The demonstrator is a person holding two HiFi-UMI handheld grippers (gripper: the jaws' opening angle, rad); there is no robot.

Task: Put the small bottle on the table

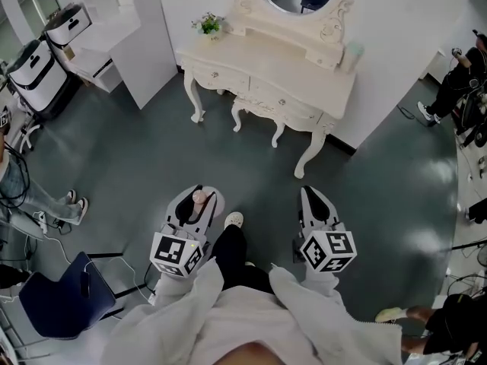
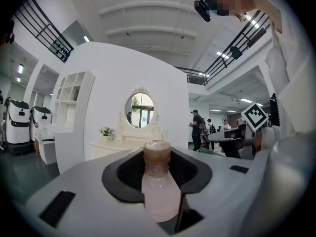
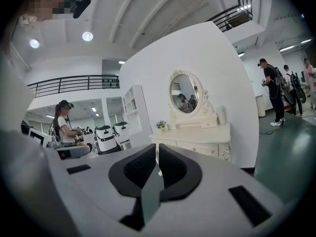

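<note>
Clamping a small pale-pink plastic bottle with a brownish cap (image 2: 159,196) between its black pads, the left gripper (image 1: 199,196) points ahead. Beside it, the right gripper (image 3: 157,163) has its fingers together, empty. Well beyond both fingertips stands a cream, ornately carved dressing table (image 1: 300,71).

surface: white dressing table (image 1: 266,71) | on it: small flower pot (image 1: 208,26), pale cup (image 1: 352,55)
</note>
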